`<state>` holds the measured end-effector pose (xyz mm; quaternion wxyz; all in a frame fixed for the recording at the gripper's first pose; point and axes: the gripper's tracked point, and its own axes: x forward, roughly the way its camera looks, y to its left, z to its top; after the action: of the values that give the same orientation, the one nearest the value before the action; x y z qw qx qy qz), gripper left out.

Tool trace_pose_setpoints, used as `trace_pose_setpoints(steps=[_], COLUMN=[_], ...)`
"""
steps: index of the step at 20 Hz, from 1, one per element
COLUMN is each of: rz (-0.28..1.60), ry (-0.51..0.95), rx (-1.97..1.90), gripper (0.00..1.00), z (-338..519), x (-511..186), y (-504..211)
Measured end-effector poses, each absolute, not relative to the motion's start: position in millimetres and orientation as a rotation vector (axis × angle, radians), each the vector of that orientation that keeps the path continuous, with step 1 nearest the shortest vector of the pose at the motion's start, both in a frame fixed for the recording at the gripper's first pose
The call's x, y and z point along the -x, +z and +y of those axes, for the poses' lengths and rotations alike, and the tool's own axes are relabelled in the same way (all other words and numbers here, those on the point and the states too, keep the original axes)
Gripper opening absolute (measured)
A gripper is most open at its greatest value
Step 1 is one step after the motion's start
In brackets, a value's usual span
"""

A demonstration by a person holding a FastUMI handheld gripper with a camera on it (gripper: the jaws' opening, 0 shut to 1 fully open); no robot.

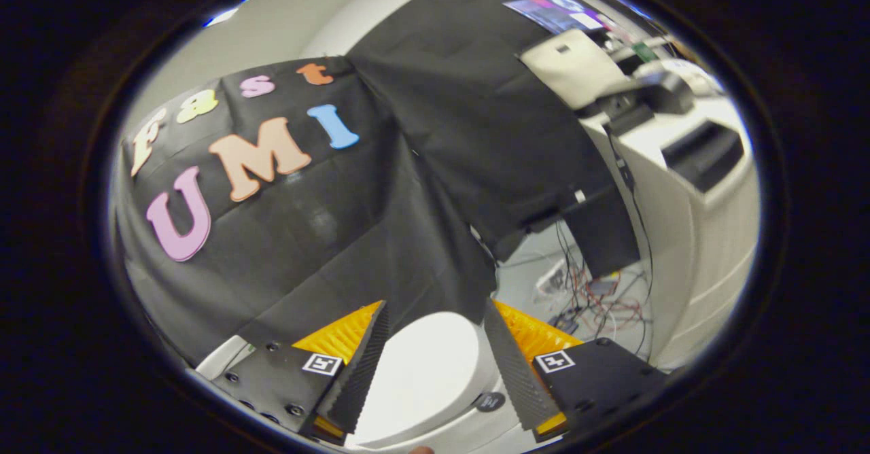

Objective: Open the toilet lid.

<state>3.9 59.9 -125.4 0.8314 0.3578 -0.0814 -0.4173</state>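
The white toilet lid (428,372) lies closed and flat, seen between and just below my two fingers. My gripper (435,318) is open, hovering above the lid with a wide gap between the fingertips and nothing held. A small dark round button (489,402) sits on the toilet body beside the right finger (516,372). The left finger (360,365) hangs over the lid's left rim. The black booth cloth hangs right behind the toilet.
A white cabinet (707,236) with a printer and a laptop on top stands to the right. Loose cables (598,298) and small devices lie on the floor between it and the toilet. The black cloth wall (380,189) rises close ahead.
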Motion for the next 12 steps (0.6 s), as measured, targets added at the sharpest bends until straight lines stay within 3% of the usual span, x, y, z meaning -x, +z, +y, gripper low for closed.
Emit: trace_pose_setpoints(steps=[9, 12], rz=[-0.054, -0.005], ry=[-0.986, -0.998], rx=[-1.265, -1.352], gripper=[0.86, 0.75], z=[83.3, 90.0], x=[-4.9, -6.4], y=[-277.3, -309.3])
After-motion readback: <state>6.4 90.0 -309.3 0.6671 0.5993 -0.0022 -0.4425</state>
